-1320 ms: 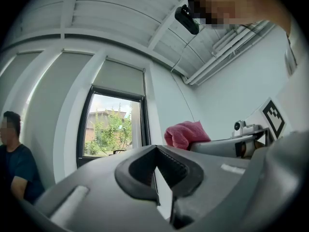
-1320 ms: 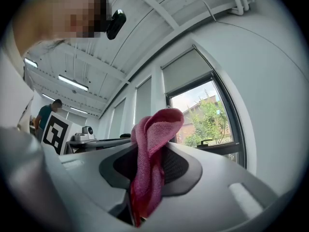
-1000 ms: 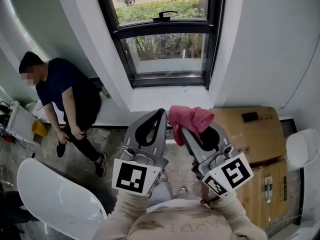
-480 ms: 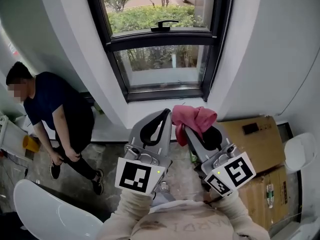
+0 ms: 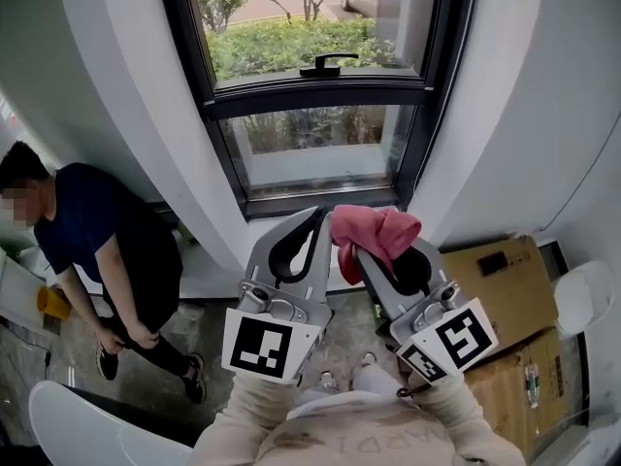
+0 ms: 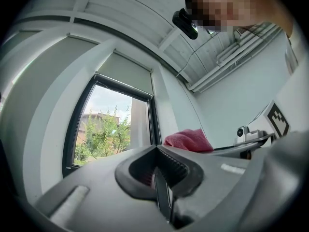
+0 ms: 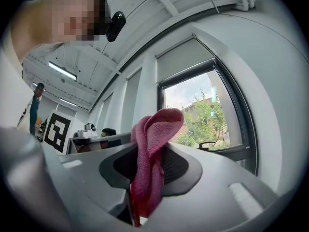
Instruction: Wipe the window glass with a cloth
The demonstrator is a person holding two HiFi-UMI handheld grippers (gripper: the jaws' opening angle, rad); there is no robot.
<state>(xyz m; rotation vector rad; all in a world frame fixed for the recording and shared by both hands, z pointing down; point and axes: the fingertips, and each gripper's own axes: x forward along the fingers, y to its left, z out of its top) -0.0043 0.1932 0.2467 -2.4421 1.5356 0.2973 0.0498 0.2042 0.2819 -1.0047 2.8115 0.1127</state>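
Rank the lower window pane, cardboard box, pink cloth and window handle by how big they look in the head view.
Largest: lower window pane and cardboard box, too close to rank; box partly hidden.
Then: pink cloth, inflated by nearness to the camera.
Smallest: window handle.

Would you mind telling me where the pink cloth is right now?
The pink cloth is clamped in the right gripper, mid-frame in the head view. It sits just right of the left gripper tip and just below the window.
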